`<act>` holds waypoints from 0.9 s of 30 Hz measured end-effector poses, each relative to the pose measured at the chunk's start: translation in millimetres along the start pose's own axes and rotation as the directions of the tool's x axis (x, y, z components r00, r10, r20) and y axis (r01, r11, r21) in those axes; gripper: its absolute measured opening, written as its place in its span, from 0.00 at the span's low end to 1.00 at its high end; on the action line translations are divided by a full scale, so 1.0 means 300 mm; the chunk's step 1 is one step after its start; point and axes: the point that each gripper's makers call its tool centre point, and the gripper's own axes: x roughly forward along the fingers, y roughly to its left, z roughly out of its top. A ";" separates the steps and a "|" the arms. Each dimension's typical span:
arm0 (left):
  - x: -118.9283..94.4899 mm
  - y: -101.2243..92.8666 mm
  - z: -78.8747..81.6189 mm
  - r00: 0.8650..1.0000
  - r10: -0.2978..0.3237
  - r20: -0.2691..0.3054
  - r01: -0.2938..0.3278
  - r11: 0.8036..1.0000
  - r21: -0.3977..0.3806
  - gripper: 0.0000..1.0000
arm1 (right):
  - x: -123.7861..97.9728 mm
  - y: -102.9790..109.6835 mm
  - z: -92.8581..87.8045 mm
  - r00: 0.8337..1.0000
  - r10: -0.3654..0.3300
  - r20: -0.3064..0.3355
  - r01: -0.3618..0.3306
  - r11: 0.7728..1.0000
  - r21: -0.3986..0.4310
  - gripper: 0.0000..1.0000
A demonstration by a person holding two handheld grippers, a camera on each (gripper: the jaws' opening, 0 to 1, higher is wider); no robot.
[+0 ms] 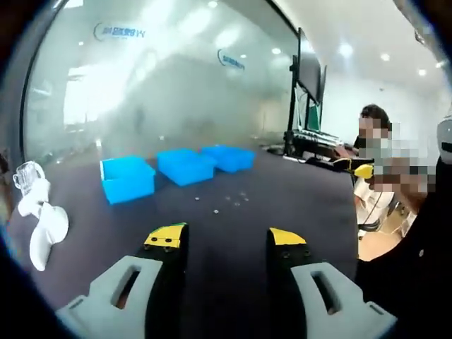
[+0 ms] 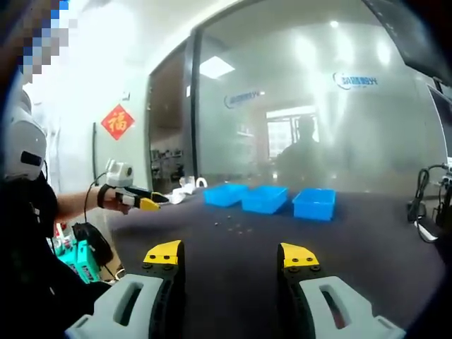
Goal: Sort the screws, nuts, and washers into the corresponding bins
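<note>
**Approach to the scattered hardware: both grippers empty**

**State.** The left gripper (image 1: 227,240) hangs above the dark table (image 1: 296,205) with its jaws spread wide and nothing between them. The right gripper (image 2: 232,256) is likewise released, jaws apart and empty. Neither touches the table.

**Location of parts.** In the left gripper view, the small parts (image 1: 229,200) lie loose on the table at 12 o'clock from the jaws, well ahead of them. Three blue bins (image 1: 185,166) stand in a row beyond the parts, running from 11 o'clock to 12 o'clock. In the right gripper view, the same parts (image 2: 236,227) lie at 12 o'clock, with the bins (image 2: 267,198) behind them. The parts are too small to tell screw, nut or washer apart at this range. No bin label is legible, and their contents are hidden.

**Procedure, as judged.**
1. Bring one gripper down over the cluster until single pieces resolve.
2. Select one piece lying clear of its neighbours.
3. Keep the jaws spread until they straddle the piece; close late.
4. Lower the tips close to the table surface; flat washers are likely to slip from a high pinch.
5. Hold the other gripper clear of the bins.

**Caution.** A white item (image 1: 42,219) lies at 9 o'clock in the left gripper view; avoid it.
</note>
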 end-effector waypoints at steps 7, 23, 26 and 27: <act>0.099 0.023 0.044 0.997 -0.044 -0.062 0.045 0.999 0.018 0.43 | -0.006 0.000 -0.008 1.000 0.000 0.002 0.000 1.000 0.007 0.48; 0.308 -0.044 -0.022 0.936 -0.107 -0.335 0.128 0.991 0.042 0.41 | -0.012 -0.007 -0.033 1.000 -0.010 -0.006 0.010 1.000 0.010 0.48; 0.335 -0.033 -0.047 0.921 -0.095 -0.377 0.123 0.991 0.051 0.41 | -0.013 -0.002 -0.033 1.000 -0.007 -0.005 0.007 1.000 0.006 0.48; 0.342 -0.028 -0.053 0.917 -0.088 -0.390 0.120 0.991 0.058 0.41 | -0.015 0.000 -0.032 1.000 -0.006 -0.005 0.006 1.000 0.004 0.48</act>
